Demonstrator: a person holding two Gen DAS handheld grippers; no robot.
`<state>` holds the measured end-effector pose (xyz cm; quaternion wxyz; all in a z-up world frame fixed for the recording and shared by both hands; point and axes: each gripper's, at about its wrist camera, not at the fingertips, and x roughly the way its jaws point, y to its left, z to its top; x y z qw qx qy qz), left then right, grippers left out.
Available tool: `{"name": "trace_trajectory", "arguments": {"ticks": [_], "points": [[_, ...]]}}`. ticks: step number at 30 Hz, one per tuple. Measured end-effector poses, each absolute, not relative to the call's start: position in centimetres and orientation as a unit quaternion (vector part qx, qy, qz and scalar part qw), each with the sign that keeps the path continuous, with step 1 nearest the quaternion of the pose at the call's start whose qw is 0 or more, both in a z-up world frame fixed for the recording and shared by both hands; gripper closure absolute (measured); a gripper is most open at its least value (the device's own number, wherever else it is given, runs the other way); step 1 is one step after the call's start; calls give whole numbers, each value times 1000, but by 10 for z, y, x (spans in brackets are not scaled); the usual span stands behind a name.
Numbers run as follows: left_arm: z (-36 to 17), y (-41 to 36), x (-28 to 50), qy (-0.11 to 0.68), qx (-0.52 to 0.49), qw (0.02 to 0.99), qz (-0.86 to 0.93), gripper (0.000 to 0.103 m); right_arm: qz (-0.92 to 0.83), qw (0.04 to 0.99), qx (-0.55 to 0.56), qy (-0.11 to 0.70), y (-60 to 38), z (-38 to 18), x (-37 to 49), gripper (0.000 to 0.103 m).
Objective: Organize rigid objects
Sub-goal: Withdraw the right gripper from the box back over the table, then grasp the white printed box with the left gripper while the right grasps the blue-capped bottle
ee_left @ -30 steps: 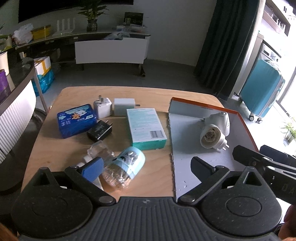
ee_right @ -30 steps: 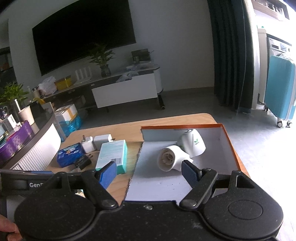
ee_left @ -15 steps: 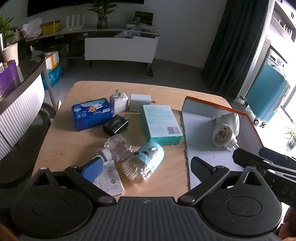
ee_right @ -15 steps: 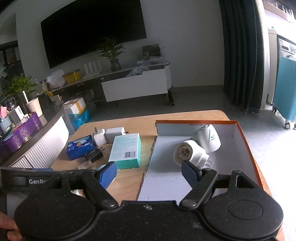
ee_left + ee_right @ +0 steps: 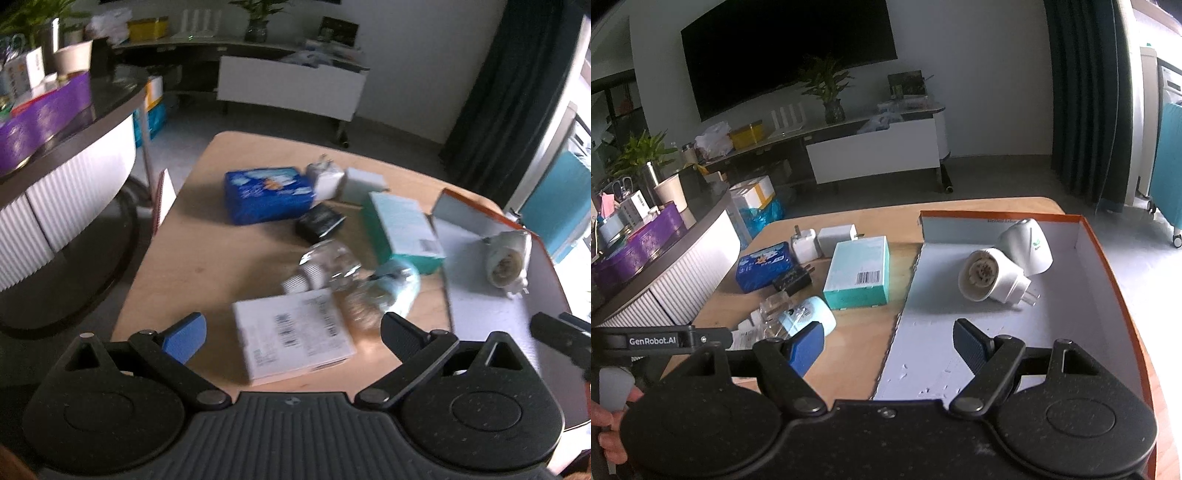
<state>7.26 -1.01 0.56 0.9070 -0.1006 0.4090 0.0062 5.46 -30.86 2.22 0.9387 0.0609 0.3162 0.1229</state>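
Note:
An orange-rimmed grey box lid (image 5: 1108, 280) lies on the right of the wooden table (image 5: 207, 266) and holds two white plug-in devices (image 5: 993, 278). Left of it lie a teal box (image 5: 857, 271), a blue tissue pack (image 5: 764, 264), a black charger (image 5: 792, 282), two white chargers (image 5: 820, 240), a clear bottle (image 5: 328, 264), a light-blue device (image 5: 391, 291) and a white leaflet (image 5: 295, 343). My left gripper (image 5: 291, 334) is open and empty above the leaflet. My right gripper (image 5: 888, 343) is open and empty over the lid's near edge.
A curved white counter (image 5: 66, 192) with a purple box stands left of the table. A low TV bench (image 5: 871, 147) and a plant stand behind. A teal suitcase (image 5: 554, 206) stands at the right, by dark curtains.
My left gripper has drawn back and swung left, so the leaflet and the table's left edge now show. My right gripper has drawn back a little. Both stay open.

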Motion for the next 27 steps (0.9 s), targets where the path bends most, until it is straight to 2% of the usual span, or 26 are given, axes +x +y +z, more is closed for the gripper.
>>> {"name": "trace_trajectory", "arguments": {"ticks": [15,17,18,25,27], "points": [[-34,-23,87,427,-75,900,44,0,133,933,56,330,-301,14,56,12],[-35,-23,86,416,-64,906,40,6,140,931,53,334,-297,13,57,12],[-35,-22,84,410,-61,909,37,16,145,930,52,335,-295,12,58,12],[-24,-5,76,386,-66,920,14,19,218,919,-2,327,-265,12,69,10],[-19,1,73,385,-71,920,7,22,246,913,-26,325,-253,11,76,10]]}}
